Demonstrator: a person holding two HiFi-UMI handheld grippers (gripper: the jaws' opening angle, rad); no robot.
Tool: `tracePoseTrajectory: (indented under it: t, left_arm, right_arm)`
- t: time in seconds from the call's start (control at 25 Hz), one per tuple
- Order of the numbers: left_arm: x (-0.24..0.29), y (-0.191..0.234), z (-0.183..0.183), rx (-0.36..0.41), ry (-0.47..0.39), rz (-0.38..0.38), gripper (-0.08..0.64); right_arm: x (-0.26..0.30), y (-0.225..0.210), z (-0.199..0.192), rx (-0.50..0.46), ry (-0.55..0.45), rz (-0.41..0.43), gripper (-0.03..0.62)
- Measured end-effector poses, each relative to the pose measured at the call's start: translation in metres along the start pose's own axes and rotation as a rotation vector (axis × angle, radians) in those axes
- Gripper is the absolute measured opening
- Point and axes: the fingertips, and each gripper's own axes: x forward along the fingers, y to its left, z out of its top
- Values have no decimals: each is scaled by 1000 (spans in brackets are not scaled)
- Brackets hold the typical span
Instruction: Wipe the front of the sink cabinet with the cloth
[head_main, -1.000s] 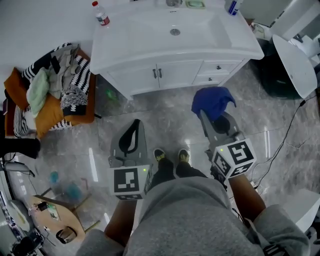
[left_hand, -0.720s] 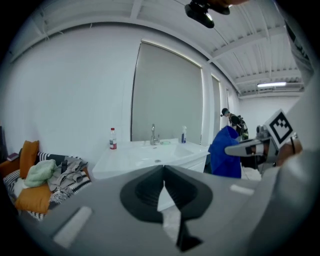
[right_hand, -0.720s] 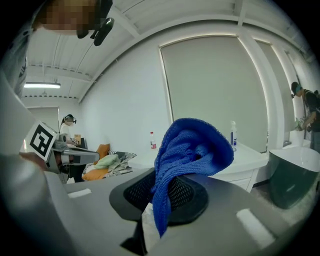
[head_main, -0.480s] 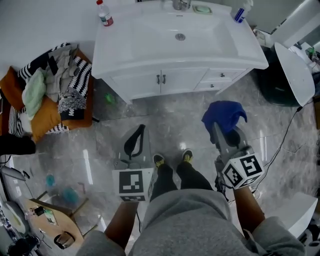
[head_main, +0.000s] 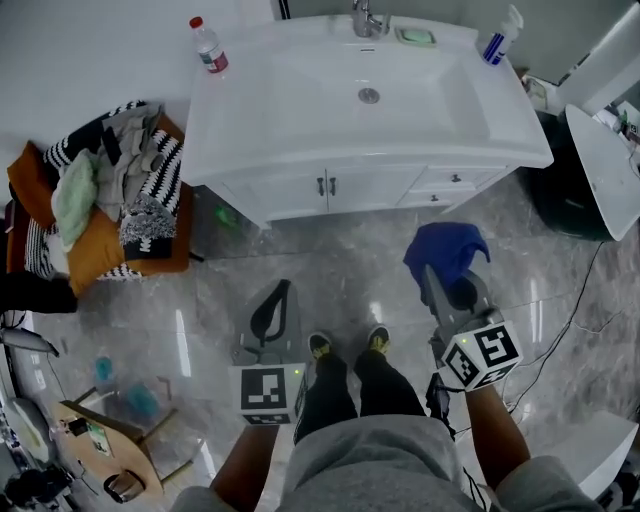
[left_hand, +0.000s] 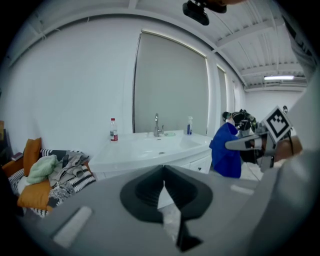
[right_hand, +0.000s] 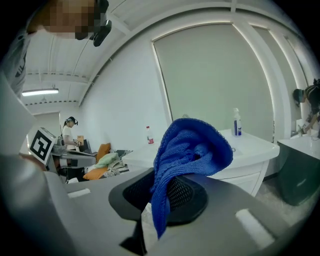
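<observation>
Cloth (head_main: 445, 250) hangs clamped in right tool (right_hand: 159, 196) — only left gripper view shows left tool (left_hand: 162, 187) clenched, empty.

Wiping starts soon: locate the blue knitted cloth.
Head view, right side: the blue knitted cloth hangs from the right gripper, before the white sink cabinet.

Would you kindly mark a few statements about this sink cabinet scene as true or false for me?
1. The right tongs are clamped on the blue knitted cloth. True.
2. The cloth is pressed against the white sink cabinet front. False: it is held apart from the cabinet, above the grey floor.
3. The left tongs hold a sponge. False: they are shut with nothing between them.
4. A clear red-capped bottle stands at the left rear corner of the white sink top. True.
</observation>
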Motion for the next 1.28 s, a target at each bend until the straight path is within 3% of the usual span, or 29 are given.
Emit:
tracePoseTrajectory:
  t: [0.24,0.4,0.76,0.96,1.12,1.28]
  left_arm:
    - [50,14,-41,-23,15,34,11]
    - [96,21,-79,-30,-15,48,11]
    - [204,49,-204,-51,-60,83,11]
    - [250,60,-271,-60,-86,104,11]
    - [282,67,-319,-23,-138,115,11]
    - [305,74,-351,-14,-198,97,11]
  right_arm:
    - [51,-53,-37,21,13,-54,52]
    - [97,-86,-77,-21,2,-68,52]
    - [201,-140,-179,-128,-53,-53,52]
    - [237,-159,-214,-201,-132,-48,52]
    - [250,-179,-220,-165,-268,-50,52]
    - [265,-198,-211,30,-400,18,52]
